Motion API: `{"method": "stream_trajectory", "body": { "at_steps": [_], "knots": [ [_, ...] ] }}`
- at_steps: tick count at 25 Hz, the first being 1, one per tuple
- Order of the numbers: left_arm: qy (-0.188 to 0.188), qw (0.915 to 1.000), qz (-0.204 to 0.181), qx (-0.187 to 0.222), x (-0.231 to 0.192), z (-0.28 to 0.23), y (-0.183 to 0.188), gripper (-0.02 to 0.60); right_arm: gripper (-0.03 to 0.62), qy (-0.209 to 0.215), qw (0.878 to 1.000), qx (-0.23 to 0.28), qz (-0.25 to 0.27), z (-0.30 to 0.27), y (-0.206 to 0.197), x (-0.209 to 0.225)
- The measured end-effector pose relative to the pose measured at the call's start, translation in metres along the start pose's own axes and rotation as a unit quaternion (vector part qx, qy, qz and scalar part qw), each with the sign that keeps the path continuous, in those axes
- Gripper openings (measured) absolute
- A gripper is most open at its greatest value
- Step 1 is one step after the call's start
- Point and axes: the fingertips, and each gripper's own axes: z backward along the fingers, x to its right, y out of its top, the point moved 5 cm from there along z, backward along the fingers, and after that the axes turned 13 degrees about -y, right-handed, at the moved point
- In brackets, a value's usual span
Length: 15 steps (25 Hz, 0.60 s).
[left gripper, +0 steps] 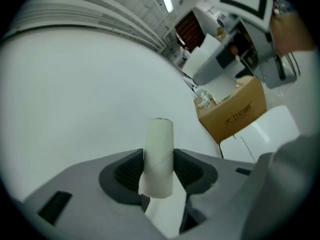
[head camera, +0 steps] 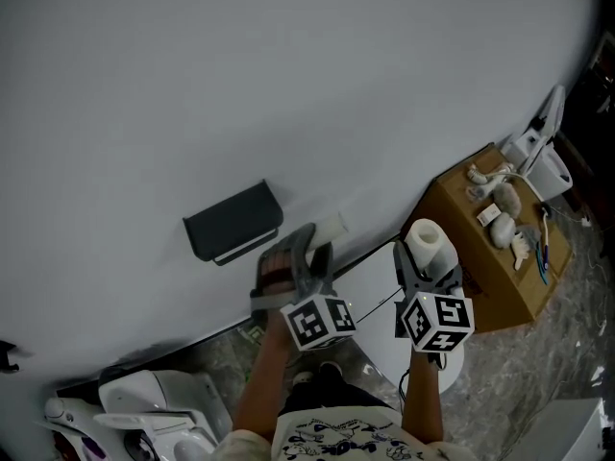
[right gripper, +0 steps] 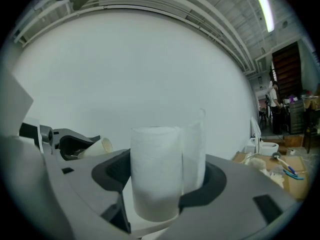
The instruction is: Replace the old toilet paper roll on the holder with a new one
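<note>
Left gripper point(left gripper: 159, 173) pinches the empty tube point(left gripper: 159, 151), right gripper point(right gripper: 162, 181) the new roll point(right gripper: 154, 169); bumping the holder point(head camera: 231, 224) at ten o'clock could dislodge either.

Small pale items point(head camera: 500, 209) atop cardboard box point(head camera: 485, 272): too small to identify. White fixture point(head camera: 144, 406), lower left: cut by edge. Cardboard tube point(head camera: 332, 227): mostly hidden behind left gripper point(head camera: 313, 246).

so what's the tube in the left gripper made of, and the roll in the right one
The tube is likely thin cardboard, matte off-white, going by its faint spiral seam. The roll looks like soft white tissue paper, matte, slightly fuzzy.
</note>
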Motion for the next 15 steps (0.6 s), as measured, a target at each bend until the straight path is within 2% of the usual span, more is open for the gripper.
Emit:
{"method": "stream_trajectory", "body": {
  "at_steps": [3,5,7,10,15],
  "knots": [
    [-0.003,0.9963,0.068,0.052,-0.011,0.021,0.0,0.189,0.305,0.012,1.0,0.004,0.003,0.004,0.002,-0.01],
    [-0.007,0.9892,0.118,0.086,-0.018,0.036,-0.001,0.19,0.305,0.019,1.0,0.006,0.004,0.007,0.004,-0.017],
    [-0.015,0.9773,0.173,0.122,-0.025,0.05,-0.005,0.19,0.305,0.027,1.0,0.007,0.003,0.009,0.005,-0.023],
    [-0.018,0.9542,0.243,0.174,-0.04,0.072,-0.013,0.19,0.305,0.037,0.999,0.009,0.004,0.012,0.006,-0.034],
    [0.01,0.9216,0.322,0.217,-0.063,0.103,-0.036,0.19,0.305,0.052,0.999,0.013,0.006,0.015,0.006,-0.051]
  ]
}}
